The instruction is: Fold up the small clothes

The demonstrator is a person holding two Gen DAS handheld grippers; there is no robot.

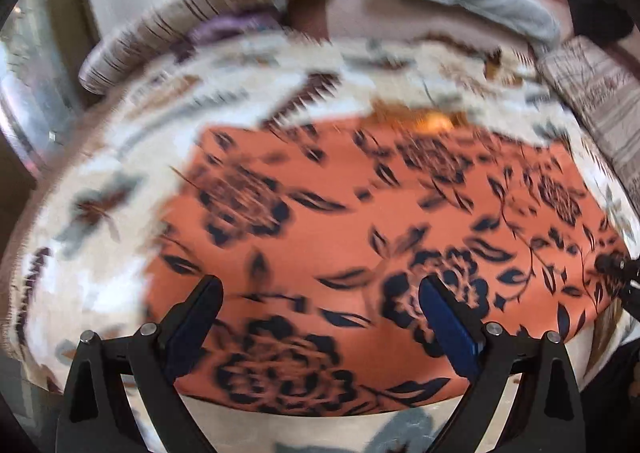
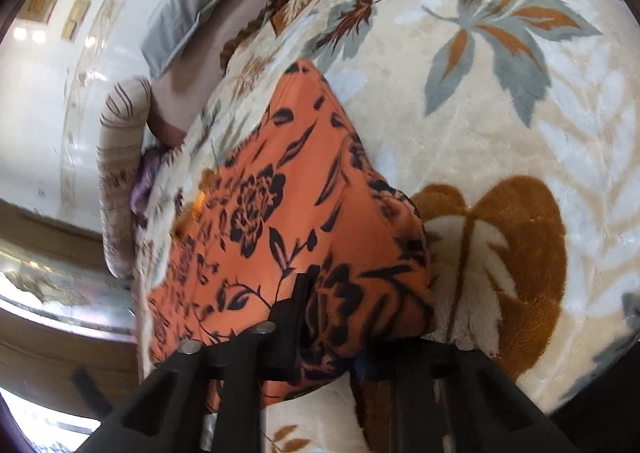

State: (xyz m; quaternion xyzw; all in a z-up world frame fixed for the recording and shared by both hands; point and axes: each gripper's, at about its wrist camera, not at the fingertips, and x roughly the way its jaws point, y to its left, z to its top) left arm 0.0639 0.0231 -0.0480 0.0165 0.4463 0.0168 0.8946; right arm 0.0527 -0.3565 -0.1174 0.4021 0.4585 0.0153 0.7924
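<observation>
Orange floral garment [image 1: 360, 237] thin, light, floppy; no stiffness, looks a bit slick. Judgement: grab at corner or hem, not mid-panel, or it bunches.

My right gripper [image 2: 320, 317]: fingers pressed nearly together, pinching bunched edge of garment; cloth folds up between fingers and drapes over them.

My left gripper [image 1: 320, 317]: fingers spread wide, nothing between pads. Garment lies flat on leaf-print blanket [image 2: 500, 101] under and ahead of them, near hem just behind fingertips.
</observation>
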